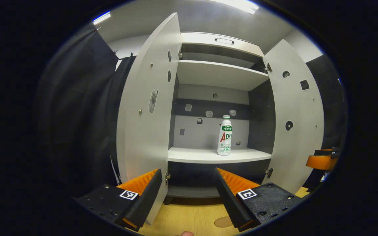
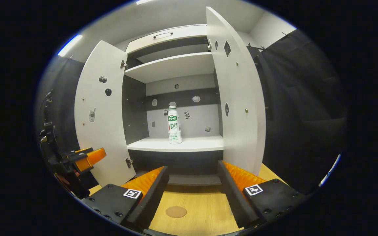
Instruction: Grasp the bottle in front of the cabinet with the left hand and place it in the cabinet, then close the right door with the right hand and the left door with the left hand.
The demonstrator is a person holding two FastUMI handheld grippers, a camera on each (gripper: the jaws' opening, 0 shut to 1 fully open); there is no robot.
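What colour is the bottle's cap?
Green, on the white bottle; it shows best in the left gripper view.

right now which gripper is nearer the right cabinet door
Right. The right gripper sits just below the white right cabinet door, beside its edge; the left gripper is over by the left door.

Your white bottle (image 1: pixel 224 135) with green and red label, standing upright on the cabinet's (image 1: pixel 220 73) lower shelf (image 1: pixel 195 155), right of centre, your left door (image 1: pixel 146 108) and right door (image 1: pixel 295 118) both wide open
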